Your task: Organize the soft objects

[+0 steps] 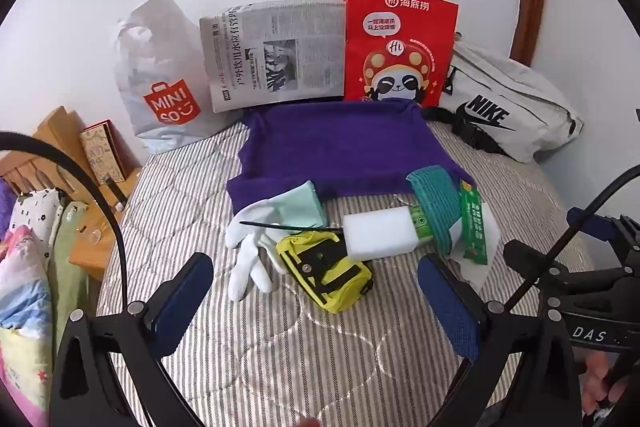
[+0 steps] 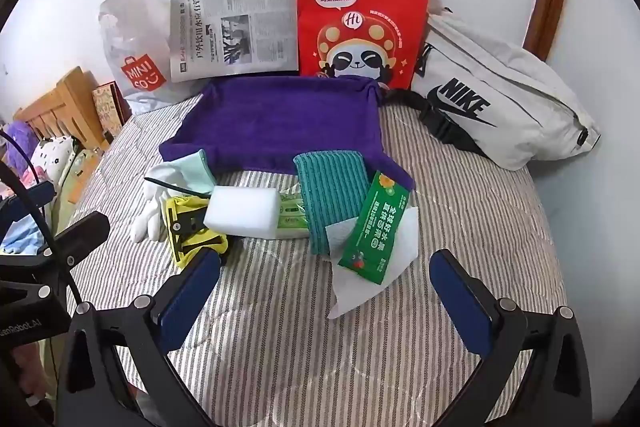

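A purple cloth tray [image 1: 336,143] [image 2: 280,115] lies on the striped bed. In front of it sit a white glove [image 1: 256,231] [image 2: 160,187], a yellow pouch [image 1: 328,271] [image 2: 192,227], a white sponge block [image 1: 380,231] [image 2: 244,211], a teal cloth [image 1: 432,203] [image 2: 332,187] and a green packet on white tissue [image 1: 474,223] [image 2: 372,231]. My left gripper [image 1: 316,295] is open, just short of the yellow pouch. My right gripper [image 2: 328,287] is open, just short of the tissue.
Along the wall stand a white Miniso bag [image 1: 160,87] [image 2: 132,55], a newspaper [image 1: 276,55] [image 2: 232,31], a red paper bag [image 1: 400,47] [image 2: 360,23] and a white Nike bag [image 1: 504,107] [image 2: 496,95]. A wooden nightstand [image 1: 92,203] is at the left.
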Demonstrator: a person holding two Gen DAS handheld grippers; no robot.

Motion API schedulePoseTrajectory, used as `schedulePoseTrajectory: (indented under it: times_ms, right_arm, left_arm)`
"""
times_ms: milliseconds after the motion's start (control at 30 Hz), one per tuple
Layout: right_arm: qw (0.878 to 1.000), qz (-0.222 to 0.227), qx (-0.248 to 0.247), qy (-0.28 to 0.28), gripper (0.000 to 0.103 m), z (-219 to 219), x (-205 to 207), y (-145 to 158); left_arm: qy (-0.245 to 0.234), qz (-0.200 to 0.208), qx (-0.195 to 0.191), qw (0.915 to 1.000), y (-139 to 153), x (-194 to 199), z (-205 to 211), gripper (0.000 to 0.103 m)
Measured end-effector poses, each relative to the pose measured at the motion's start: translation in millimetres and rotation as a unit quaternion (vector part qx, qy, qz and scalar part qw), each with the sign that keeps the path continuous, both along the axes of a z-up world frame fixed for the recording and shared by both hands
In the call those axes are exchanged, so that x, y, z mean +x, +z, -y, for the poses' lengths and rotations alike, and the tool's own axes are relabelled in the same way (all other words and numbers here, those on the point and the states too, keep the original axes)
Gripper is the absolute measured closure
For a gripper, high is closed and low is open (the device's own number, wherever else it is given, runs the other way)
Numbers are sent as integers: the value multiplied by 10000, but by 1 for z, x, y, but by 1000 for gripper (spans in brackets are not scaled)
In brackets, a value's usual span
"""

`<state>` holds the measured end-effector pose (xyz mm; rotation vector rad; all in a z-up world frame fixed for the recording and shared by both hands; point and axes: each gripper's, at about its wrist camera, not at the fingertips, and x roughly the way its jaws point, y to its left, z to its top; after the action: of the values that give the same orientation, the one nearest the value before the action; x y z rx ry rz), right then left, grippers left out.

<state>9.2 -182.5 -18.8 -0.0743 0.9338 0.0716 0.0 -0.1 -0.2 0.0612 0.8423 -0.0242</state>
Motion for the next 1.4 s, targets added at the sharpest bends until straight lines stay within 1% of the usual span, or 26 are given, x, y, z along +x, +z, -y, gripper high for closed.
schedulePoseTrajectory:
  times_ms: [133,167,200,333,433,600,1400]
  right_arm:
    - [10000,27,32,14,0,-1,-2,-2]
    - [10000,36,44,10,0,-1,-3,-2]
    - [10000,27,43,-10,0,0,0,0]
    - [10000,3,64,-68,0,4,1,7]
    - [9999,29,32,-133,0,5,1,5]
    - [9997,69,40,-217,0,7,2,7]
    - [9998,68,-9,-198,0,6,2,2]
  left_arm:
    - [-23,-10,0,10000,-1,0,1,0]
    - [-17,-77,37,10000,-2,2,2,0]
    - [-11,-66,29,10000,-2,8,2,0]
    - [-21,-10,15,10000,-1,5,4,0]
    - [11,18,69,10000,-2,9,3,0]
    - [-34,90,-13,10000,2,3,-3,0]
    - [8,-60,-5,10000,-4,5,-11,0]
